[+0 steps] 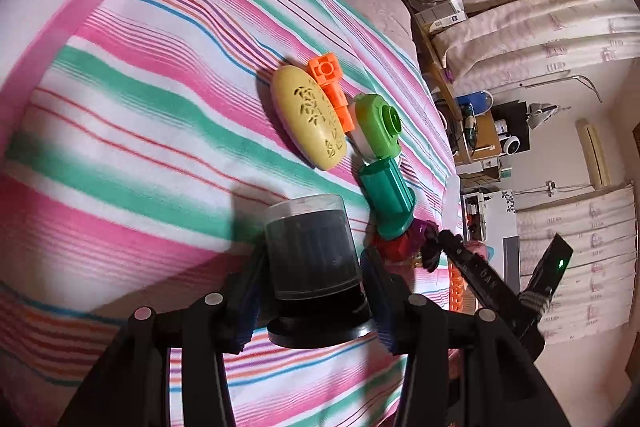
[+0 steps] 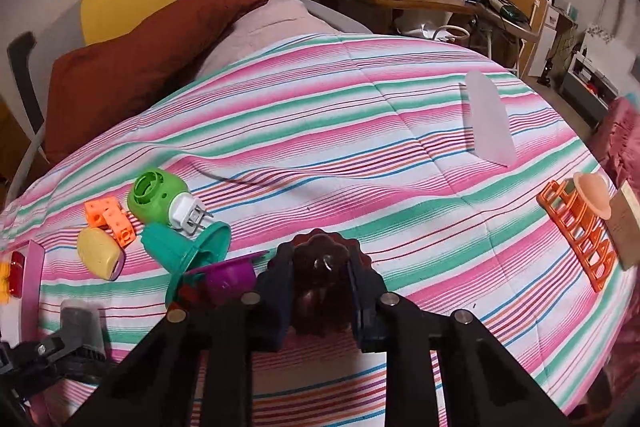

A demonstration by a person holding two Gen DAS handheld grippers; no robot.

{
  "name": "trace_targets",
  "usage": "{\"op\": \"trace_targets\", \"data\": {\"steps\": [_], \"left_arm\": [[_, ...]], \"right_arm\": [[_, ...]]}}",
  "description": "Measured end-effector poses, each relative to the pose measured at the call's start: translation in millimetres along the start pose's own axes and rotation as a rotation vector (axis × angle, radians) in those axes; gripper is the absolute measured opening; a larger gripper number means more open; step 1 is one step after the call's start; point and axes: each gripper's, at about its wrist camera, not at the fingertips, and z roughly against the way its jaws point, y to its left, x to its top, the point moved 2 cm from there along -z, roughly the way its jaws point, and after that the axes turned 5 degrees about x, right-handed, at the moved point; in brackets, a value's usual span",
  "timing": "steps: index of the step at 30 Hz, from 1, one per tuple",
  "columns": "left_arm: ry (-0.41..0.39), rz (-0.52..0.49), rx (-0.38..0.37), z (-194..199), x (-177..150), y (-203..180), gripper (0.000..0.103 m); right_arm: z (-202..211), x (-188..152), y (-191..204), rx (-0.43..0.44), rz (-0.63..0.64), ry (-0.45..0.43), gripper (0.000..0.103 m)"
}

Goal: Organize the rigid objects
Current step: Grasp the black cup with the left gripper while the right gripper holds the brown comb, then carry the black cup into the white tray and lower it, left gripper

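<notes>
My left gripper (image 1: 312, 287) is shut on a clear cylindrical case (image 1: 310, 247) with a black base, held just over the striped bedspread. In the right wrist view this case (image 2: 82, 323) shows at the lower left. My right gripper (image 2: 320, 291) is shut on a dark brown fluted piece (image 2: 320, 267) that rests on the bed. To its left lie a purple cup (image 2: 230, 275), a teal cup (image 2: 188, 247), a green plug-in device (image 2: 160, 193), a yellow oval case (image 2: 100, 253) and an orange block (image 2: 110, 217).
A pink bin (image 1: 68, 27) stands at the left edge of the bed. An orange rack (image 2: 576, 235), a peach disc (image 2: 592, 191), a wooden block (image 2: 626, 227) and a translucent white piece (image 2: 488, 119) lie to the right. A rust pillow (image 2: 132, 67) sits at the bed's head.
</notes>
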Motion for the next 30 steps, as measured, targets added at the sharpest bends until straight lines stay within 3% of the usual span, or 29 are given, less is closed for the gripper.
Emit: {"op": "trace_targets", "data": {"steps": [7,19,25,30], "left_arm": [[-0.050,-0.055,-0.028,31,-10,4,0.047],[-0.222,-0.240,0.038,116,-29,6,0.047],[-0.306,-0.251,0.109,158,-24,31,0.047],[-0.376,-0.260,0.241,181,-9,60,0.047]], "right_arm": [[6,3,-6,0.013,-0.037,-0.025,0.023],[8,1,-8,0.020,-0.045,-0.023,0.023],[10,0,-7,0.017,-0.041,-0.029,0.023],[12,-1,-4,0.015,-0.028,-0.039,0.023]]}}
